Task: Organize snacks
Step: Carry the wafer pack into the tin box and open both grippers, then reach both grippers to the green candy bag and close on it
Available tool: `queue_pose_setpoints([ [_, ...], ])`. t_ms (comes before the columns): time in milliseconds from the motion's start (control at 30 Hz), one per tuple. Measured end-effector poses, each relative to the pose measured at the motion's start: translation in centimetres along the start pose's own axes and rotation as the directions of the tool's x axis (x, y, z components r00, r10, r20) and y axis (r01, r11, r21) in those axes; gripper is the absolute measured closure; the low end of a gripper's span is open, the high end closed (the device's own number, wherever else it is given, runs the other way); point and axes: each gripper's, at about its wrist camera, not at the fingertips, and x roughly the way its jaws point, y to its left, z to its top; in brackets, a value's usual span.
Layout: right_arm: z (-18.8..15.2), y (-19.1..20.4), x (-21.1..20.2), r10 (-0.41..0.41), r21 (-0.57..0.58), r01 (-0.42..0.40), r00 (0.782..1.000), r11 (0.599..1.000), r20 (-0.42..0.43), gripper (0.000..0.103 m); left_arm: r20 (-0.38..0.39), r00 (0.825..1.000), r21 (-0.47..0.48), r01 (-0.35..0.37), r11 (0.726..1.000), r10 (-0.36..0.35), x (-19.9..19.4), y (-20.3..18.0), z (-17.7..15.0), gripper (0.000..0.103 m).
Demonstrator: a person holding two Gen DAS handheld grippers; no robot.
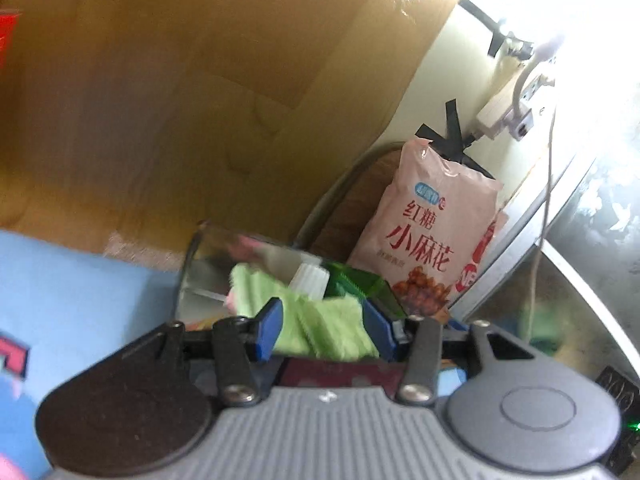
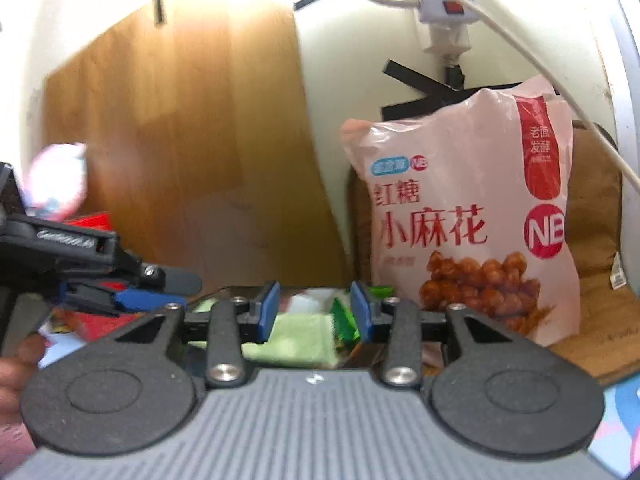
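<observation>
Both units stand released, nothing held. The left hand-held gripper [image 1: 325,328] and right hand-held gripper [image 2: 315,312] point over a clear bin [image 1: 208,264] of green snack packets [image 1: 320,328], directly ahead below. The pink snack bag [image 2: 472,216] stands upright beyond, nearer the right.

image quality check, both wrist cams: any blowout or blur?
Left wrist: top-right corner blown white by window glare, clear bin and wooden board smeared. Right wrist: pink snack bag print sharp, board's top washed out, left edge blurred; fisheye bends both.
</observation>
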Motion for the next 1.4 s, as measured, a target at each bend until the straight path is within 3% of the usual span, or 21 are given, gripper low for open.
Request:
queue_pose_setpoints([
  [100,-1.4,0.5,-2.1,0.093,-0.003,-0.094,0.993,0.996,-0.067,0.056,-0.029,1.000,-0.007,-0.003,1.000,0.003,-1.9,1.2,-2.1,0.055],
  [233,-4.4,1.2,-3.0,0.193,0.059,-0.184,0.947,0.981,-0.256,0.048,-0.117,0.993,-0.035,-0.020,0.999,0.015,-2.2,2.6,-5.2,0.049],
  [433,-6.9,4.2,-3.0,0.188,0.006,-0.205,0.888,0.979,-0.421,0.048,-0.233,0.972,-0.069,0.001,0.998,-0.017,-0.1,2.0,-8.2,0.051],
  [567,-7.2,5.5,-3.4,0.142,-0.077,-0.192,0.894,0.978,-0.425,0.047,-0.231,0.972,-0.117,0.014,0.993,-0.041,-0.6,1.5,-9.4,0.058],
  [700,-7.2,5.5,-3.3,0.136,-0.071,-0.182,0.896,0.981,-0.424,0.043,-0.174,0.983,-0.138,0.035,0.990,-0.059,-2.6,0.7,-10.0,0.068],
  [800,-7.3,5.6,-3.3,0.148,-0.067,-0.194,0.893,0.979,-0.425,0.035,-0.144,0.987,-0.143,0.056,0.988,-0.076,-3.7,0.3,-10.3,0.086],
  [967,-7.9,7.3,-4.4,0.189,-0.098,-0.255,0.879,0.962,-0.438,0.030,-0.133,0.990,-0.102,0.038,0.994,-0.051,-4.8,-0.5,-11.4,0.087],
  [1067,-8.5,9.5,-4.9,0.194,-0.175,-0.299,0.873,0.938,-0.447,0.035,-0.151,0.989,-0.075,-0.008,0.997,-0.004,-5.0,-0.6,-12.4,0.083],
  [1133,-8.9,10.8,-5.2,0.154,-0.244,-0.284,0.884,0.927,-0.442,0.036,-0.171,0.985,-0.089,-0.022,0.996,0.006,-5.1,-0.2,-13.0,0.084],
  [1233,-8.8,10.6,-5.1,0.156,-0.234,-0.280,0.885,0.931,-0.439,0.036,-0.174,0.985,-0.143,-0.021,0.990,-0.004,-5.4,0.5,-13.4,0.085],
  [1333,-8.8,10.2,-5.3,0.144,-0.225,-0.261,0.891,0.939,-0.431,0.044,-0.163,0.987,-0.163,-0.017,0.986,-0.010,-6.0,0.7,-13.2,0.087],
  [1367,-8.8,10.2,-5.4,0.143,-0.231,-0.261,0.892,0.937,-0.428,0.052,-0.154,0.988,-0.161,-0.015,0.987,-0.010,-6.4,0.5,-13.1,0.087],
  [1400,-8.9,10.3,-5.7,0.138,-0.246,-0.260,0.895,0.934,-0.424,0.070,-0.147,0.989,-0.159,-0.011,0.987,-0.013,-6.7,0.4,-12.9,0.088],
])
